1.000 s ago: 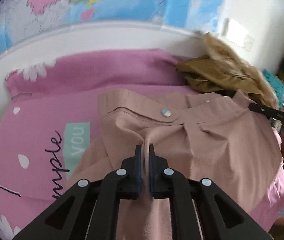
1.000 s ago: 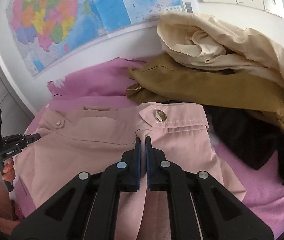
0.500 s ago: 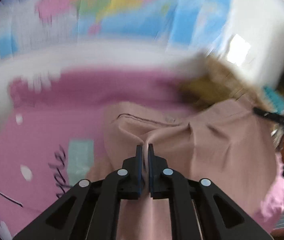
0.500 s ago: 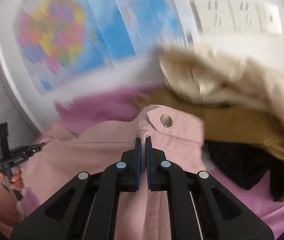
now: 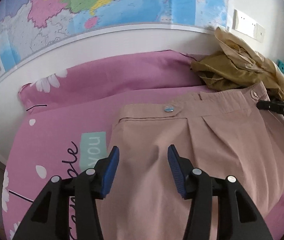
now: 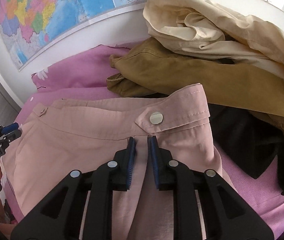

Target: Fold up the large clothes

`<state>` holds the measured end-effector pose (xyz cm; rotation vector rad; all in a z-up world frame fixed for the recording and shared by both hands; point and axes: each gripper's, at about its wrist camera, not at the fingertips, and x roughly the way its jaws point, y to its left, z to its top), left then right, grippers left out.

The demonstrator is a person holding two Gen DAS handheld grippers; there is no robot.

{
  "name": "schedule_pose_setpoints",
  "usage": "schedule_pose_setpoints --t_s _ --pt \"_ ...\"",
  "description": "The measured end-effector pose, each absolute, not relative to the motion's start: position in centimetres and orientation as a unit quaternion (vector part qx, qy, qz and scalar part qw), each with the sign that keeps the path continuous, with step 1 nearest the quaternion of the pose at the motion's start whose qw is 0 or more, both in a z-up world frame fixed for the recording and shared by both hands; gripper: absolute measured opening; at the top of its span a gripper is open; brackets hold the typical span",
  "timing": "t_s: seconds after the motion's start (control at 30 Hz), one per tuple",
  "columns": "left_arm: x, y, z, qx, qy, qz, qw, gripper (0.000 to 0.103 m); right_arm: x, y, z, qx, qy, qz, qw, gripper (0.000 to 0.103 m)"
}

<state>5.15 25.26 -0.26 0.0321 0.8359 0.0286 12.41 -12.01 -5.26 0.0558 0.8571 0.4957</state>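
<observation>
Left wrist view: mounted behind the left gripper (image 5: 143,168), angled steeply downward, close above the pink trousers (image 5: 202,150), facing the wall map (image 5: 102,10) at 12 o'clock. Right wrist view: mounted behind the right gripper (image 6: 142,152), same downward tilt, equally close. Shared region: the trousers' waistband, the pink bedsheet (image 5: 62,130) and the clothes pile (image 6: 202,50). Each view shows the opposite gripper at its edge, at 3 and 9 o'clock.

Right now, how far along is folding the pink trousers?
Done: pink trousers laid flat on the pink bedsheet. In hand: left gripper and right gripper have just been opening, releasing the waist. Left: no fold visible yet; piled clothes wait.
</observation>
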Motion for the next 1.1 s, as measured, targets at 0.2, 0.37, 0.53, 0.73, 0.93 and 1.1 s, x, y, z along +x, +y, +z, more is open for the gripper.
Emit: schedule_pose_setpoints --t_s 0.2,0.37,0.53,0.73,0.93,1.1 --pt "4.8 24.5 -0.7 0.027 0.412 0.025 0.911 0.049 12.4 -11.7 -5.0 0.018 0.409 0.236 0.881 0.024" --pt "5.0 24.6 -1.3 0.022 0.422 0.03 0.906 0.049 10.8 -12.1 -4.1 0.009 0.395 0.244 0.885 0.041" --pt "6.4 25.6 -3.5 -0.007 0.457 0.035 0.889 0.056 11.0 -10.9 -5.5 -0.036 0.409 0.234 0.881 0.04" --pt "7.5 26.9 -4.3 -0.034 0.464 0.048 0.884 0.058 13.8 -10.8 -6.9 0.004 0.426 0.234 0.874 0.036" --pt "7.1 27.7 -3.9 -0.05 0.457 0.06 0.886 0.06 13.4 -11.0 -5.8 0.006 0.424 0.24 0.873 0.04" --pt "1.9 29.4 -1.9 -0.075 0.422 0.056 0.902 0.06 9.8 -16.5 -3.7 0.094 0.404 0.275 0.867 0.064"
